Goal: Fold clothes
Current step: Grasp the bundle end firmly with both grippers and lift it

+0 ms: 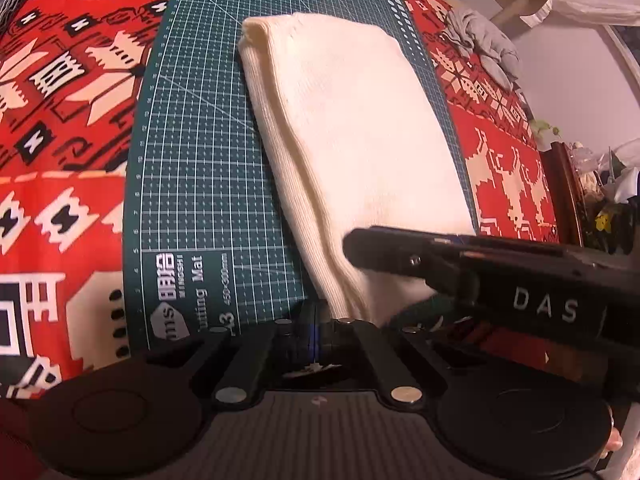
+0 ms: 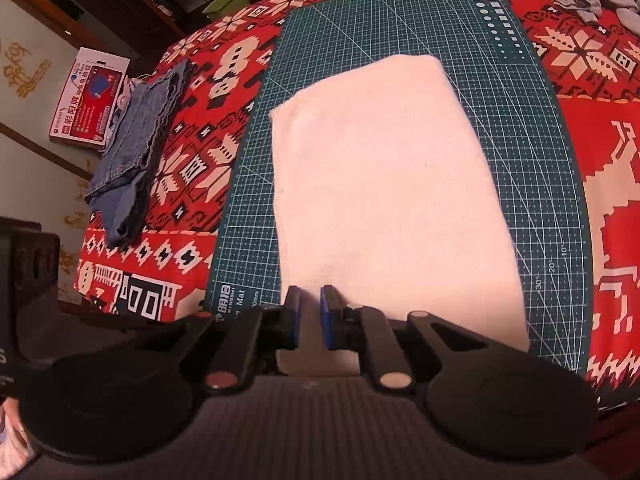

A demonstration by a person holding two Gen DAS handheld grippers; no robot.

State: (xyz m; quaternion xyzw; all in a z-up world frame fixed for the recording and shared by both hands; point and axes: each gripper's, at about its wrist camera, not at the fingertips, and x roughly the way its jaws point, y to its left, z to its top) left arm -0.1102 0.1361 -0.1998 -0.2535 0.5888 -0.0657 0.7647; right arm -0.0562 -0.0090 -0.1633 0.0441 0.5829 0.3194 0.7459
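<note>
Cream garment (image 2: 384, 184) folded, mid-frame on cutting mat (image 2: 532, 184). Right gripper (image 2: 310, 308) pinches its lower edge; left gripper (image 1: 316, 320) pressed together. Lift evenly, keep edges aligned.

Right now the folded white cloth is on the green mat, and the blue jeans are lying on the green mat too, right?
Not quite. The folded white cloth does lie on the green mat, but the blue jeans are not on it. They sit folded off to the side, on the red patterned cover. The right wrist view shows this.
</note>
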